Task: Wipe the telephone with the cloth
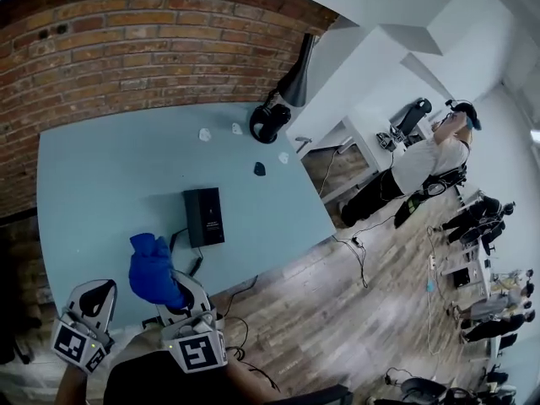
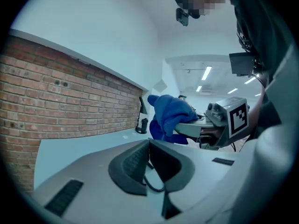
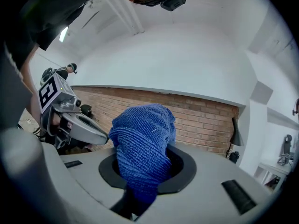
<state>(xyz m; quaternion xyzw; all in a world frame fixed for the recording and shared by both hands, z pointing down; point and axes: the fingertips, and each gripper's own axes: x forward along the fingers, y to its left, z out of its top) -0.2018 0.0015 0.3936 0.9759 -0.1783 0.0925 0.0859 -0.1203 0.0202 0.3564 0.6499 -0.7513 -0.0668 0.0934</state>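
The black telephone (image 1: 204, 216) lies flat near the middle of the blue table (image 1: 101, 175), its cord trailing toward the front edge. My right gripper (image 1: 175, 292) hovers just in front of the phone, shut on a bunched blue cloth (image 1: 153, 270) that sticks up out of its jaws. In the right gripper view the cloth (image 3: 142, 143) fills the space between the jaws. My left gripper (image 1: 98, 295) is held at the table's front left corner, beside the right one; its jaws (image 2: 149, 148) meet with nothing in them. The left gripper view shows the cloth (image 2: 168, 113) from the side.
A black desk lamp (image 1: 281, 101) stands at the table's far right corner. Small white scraps (image 1: 205, 133) and a small dark item (image 1: 260, 169) lie near it. A brick wall (image 1: 126, 49) backs the table. A person (image 1: 422, 163) stands across the room on the wooden floor.
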